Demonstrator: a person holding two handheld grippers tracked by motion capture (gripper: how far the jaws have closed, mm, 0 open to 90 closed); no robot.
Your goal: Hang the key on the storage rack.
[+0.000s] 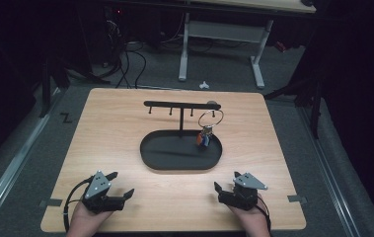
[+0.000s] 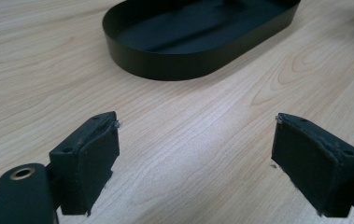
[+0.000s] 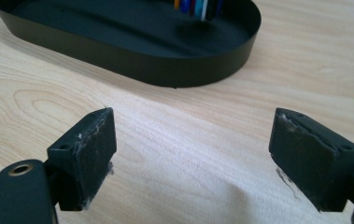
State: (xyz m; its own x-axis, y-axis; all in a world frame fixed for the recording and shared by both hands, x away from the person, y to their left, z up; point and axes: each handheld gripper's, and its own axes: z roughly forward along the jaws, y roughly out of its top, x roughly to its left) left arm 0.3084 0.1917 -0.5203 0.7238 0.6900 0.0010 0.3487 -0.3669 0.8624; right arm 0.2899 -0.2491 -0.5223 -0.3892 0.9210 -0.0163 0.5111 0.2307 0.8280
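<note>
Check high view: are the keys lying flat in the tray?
No, the keys hang by their ring from the rack above the tray.

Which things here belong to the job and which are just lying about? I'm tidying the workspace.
Job:
- key ring with keys, hanging on the stand
- black hook stand
- oval tray
- left gripper, right gripper, both open

Lying about:
- small white object on the floor
- far desk's legs

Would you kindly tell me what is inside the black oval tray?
The stand's post rises from the black oval tray. The key bunch, hanging from a large ring on the hook bar, dangles into its right end. The floor beneath the keys is hidden.
</note>
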